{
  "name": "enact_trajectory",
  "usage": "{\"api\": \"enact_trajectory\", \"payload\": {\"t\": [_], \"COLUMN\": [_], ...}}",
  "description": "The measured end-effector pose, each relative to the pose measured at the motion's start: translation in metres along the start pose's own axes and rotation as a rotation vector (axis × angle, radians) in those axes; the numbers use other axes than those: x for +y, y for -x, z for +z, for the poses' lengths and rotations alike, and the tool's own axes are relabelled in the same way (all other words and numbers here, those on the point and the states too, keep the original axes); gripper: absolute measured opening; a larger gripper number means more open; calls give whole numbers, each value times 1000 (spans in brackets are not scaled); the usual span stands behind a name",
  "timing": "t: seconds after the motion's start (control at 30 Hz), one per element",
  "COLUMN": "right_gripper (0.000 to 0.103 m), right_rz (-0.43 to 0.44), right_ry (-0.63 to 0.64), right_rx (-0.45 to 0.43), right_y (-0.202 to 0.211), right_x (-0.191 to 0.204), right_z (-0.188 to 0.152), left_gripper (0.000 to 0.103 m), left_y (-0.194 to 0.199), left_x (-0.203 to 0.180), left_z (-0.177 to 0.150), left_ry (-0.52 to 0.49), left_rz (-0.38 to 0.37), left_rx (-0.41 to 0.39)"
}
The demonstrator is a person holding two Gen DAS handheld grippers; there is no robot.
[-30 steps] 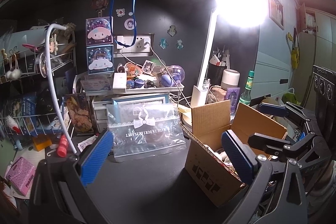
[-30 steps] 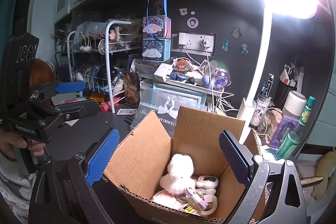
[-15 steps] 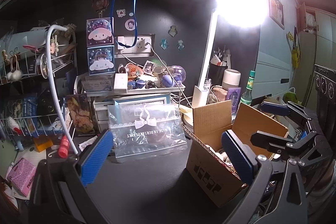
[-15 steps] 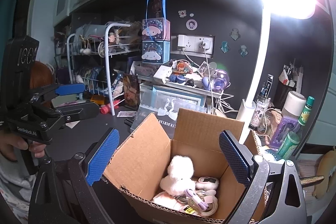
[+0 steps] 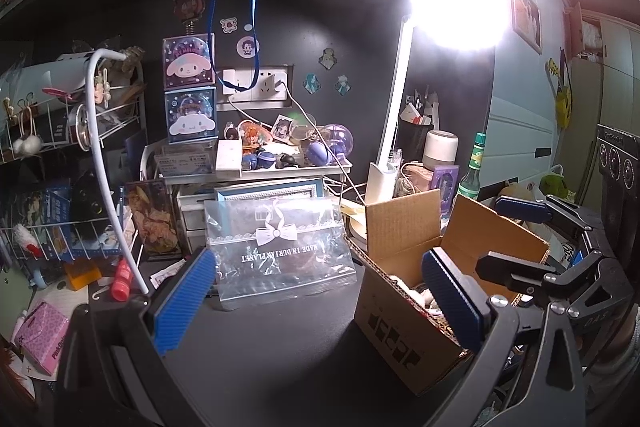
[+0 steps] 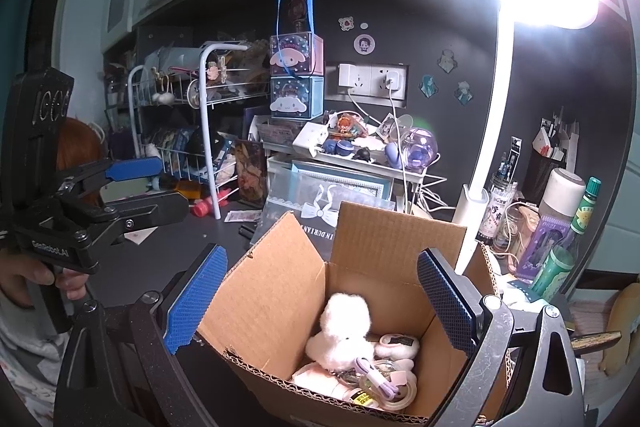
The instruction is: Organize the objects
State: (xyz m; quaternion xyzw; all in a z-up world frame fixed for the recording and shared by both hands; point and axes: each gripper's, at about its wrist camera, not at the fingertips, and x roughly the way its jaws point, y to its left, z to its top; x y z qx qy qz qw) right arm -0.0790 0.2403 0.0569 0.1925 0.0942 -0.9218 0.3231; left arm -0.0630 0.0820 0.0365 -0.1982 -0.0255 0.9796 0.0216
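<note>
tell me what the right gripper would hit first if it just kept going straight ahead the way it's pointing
Most likely the open cardboard box: the right gripper is open, its fingers straddling the box mouth, so it would enter and meet the white plush toy inside. Depth is hard to judge through the fisheye.

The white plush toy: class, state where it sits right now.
In the right wrist view the white plush toy lies inside the open cardboard box, lower centre, beside a purple-corded bundle.
</note>
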Motion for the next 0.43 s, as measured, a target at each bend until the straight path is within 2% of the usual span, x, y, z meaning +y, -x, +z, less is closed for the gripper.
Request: {"api": "enact_trajectory", "payload": {"t": [0.43], "right_gripper": [96], "right_rz": [-2], "right_ry": [-3], "right_rx": [-1], "right_y": [1], "right_x": [1], "right_z": [-1], "left_gripper": [102], "left_y": [1], "left_x": [0], "left_z": [-1], "left_ry": [3], "left_rz": [8], "left_rx": [4]}}
